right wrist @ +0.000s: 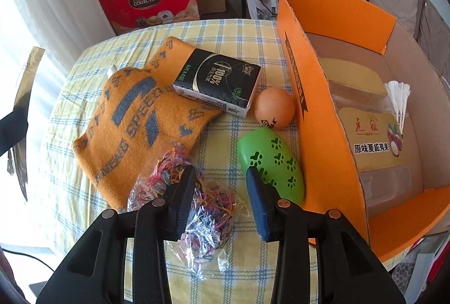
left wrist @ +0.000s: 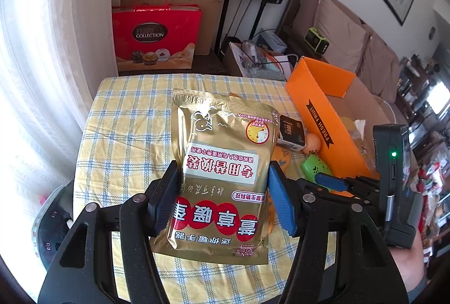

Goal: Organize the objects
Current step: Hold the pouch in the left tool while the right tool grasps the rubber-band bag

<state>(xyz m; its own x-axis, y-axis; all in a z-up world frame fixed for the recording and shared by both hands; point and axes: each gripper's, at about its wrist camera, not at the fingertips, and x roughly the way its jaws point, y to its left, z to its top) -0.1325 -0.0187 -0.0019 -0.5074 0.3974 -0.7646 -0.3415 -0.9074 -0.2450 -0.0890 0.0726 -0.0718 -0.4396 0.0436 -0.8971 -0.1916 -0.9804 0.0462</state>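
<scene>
Rubber bands under right tool, beside green case.

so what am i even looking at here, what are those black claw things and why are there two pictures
The black claws are handheld grippers, one in each of a person's hands, with no robot arm behind them. Each carries a wide-angle camera looking along its two fingers, so you get one picture per hand.

In the left view, the left gripper is shut on a gold packet, lifted above the checked tablecloth.

In the right view, the right gripper is open, above a clear bag of rubber bands. Also on the cloth: an orange knitted cover, a black tissue pack, an orange ball and a green case. Beside them stands an orange cardboard box already holding a few things.
</scene>
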